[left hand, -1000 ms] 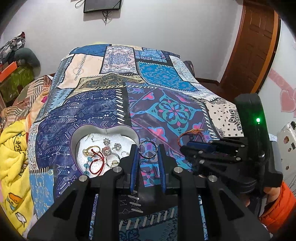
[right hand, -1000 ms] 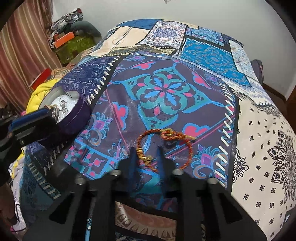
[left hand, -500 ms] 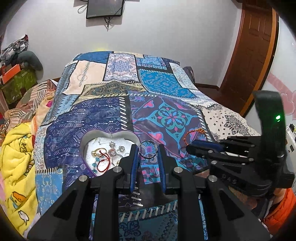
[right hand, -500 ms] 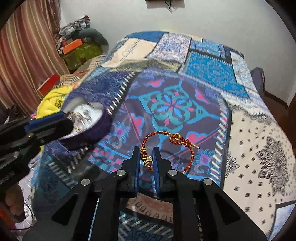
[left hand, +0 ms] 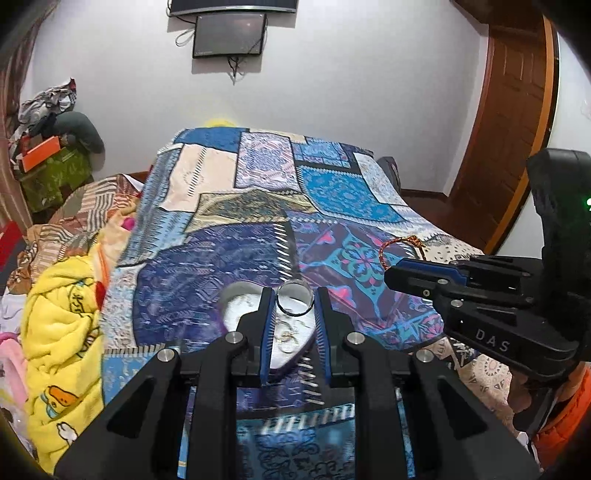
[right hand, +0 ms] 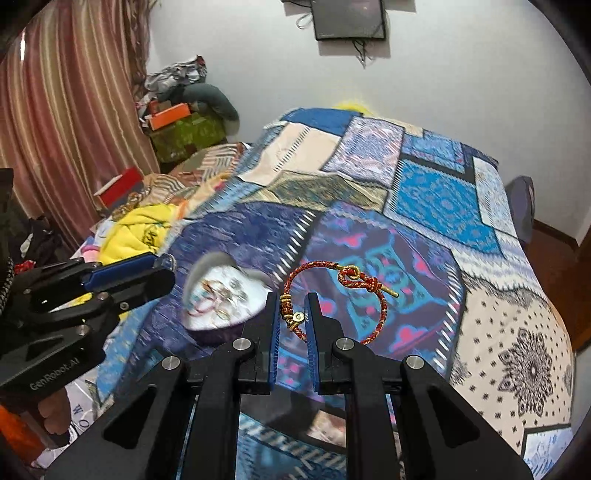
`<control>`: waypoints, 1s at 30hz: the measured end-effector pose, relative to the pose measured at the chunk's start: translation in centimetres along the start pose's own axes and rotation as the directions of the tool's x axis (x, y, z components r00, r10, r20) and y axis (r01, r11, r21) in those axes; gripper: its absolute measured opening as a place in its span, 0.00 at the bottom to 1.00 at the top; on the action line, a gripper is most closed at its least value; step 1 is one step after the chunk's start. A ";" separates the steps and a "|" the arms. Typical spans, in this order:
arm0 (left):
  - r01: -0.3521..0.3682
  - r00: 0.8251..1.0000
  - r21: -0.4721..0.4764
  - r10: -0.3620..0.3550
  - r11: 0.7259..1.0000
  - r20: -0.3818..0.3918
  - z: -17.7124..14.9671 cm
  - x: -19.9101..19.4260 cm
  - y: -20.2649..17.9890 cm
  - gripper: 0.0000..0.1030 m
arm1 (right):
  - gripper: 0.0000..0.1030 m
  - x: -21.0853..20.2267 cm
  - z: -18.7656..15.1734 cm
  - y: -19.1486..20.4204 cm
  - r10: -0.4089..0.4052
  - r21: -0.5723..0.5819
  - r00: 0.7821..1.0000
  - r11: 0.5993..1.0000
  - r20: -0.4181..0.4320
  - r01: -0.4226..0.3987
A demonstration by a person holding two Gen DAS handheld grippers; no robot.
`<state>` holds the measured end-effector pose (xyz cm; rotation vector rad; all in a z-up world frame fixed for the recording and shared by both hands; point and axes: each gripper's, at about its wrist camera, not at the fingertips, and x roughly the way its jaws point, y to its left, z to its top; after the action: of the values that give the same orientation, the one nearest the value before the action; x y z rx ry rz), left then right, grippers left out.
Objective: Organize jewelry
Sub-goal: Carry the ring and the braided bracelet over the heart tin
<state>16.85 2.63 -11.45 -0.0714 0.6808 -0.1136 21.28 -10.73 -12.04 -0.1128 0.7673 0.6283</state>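
Observation:
My left gripper (left hand: 294, 301) is shut on a clear bangle (left hand: 294, 302) and holds it above the heart-shaped jewelry box (left hand: 236, 301), which lies on the patchwork bedspread with several pieces inside. My right gripper (right hand: 293, 317) is shut on a red and gold braided bracelet (right hand: 373, 288) and holds it in the air, right of the box (right hand: 221, 299). The right gripper also shows in the left wrist view (left hand: 410, 275) with the bracelet (left hand: 388, 247) hanging from it. The left gripper shows in the right wrist view (right hand: 147, 269).
The patchwork bedspread (left hand: 332, 192) covers the bed. A yellow blanket (left hand: 62, 314) and clutter lie on the left. A wooden door (left hand: 517, 110) stands at the right, a screen (left hand: 229, 35) hangs on the far wall, and a curtain (right hand: 62, 129) hangs at the left.
Both grippers have lifted off the bed with their pieces. The right gripper closed on the braided bracelet and raised it. The left gripper moved the bangle over the box.

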 end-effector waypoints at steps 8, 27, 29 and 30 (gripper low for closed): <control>-0.043 0.999 -0.030 0.043 0.999 0.011 -0.1 -0.5 3.1 0.19 | 0.11 1.6 1.1 2.8 0.064 -0.035 0.998 0.997 0.008 -0.064; 0.010 0.996 -0.104 -0.020 0.995 -0.092 -1.2 5.6 6.1 0.19 | 0.11 7.2 0.6 3.8 0.140 -0.030 0.985 0.989 -0.101 -0.144; 0.021 0.994 -0.112 -0.032 0.994 -0.101 -1.1 6.3 6.3 0.19 | 0.11 7.5 0.4 3.7 0.142 -0.029 0.984 0.989 -0.110 -0.146; 0.026 0.994 -0.116 -0.038 0.993 -0.107 -0.9 6.6 6.4 0.19 | 0.11 7.7 0.3 3.7 0.144 -0.030 0.983 0.988 -0.115 -0.149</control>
<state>21.86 8.11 -16.96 -0.1870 0.7949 -0.1099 23.59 -3.89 -16.52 -0.1282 0.8781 0.7818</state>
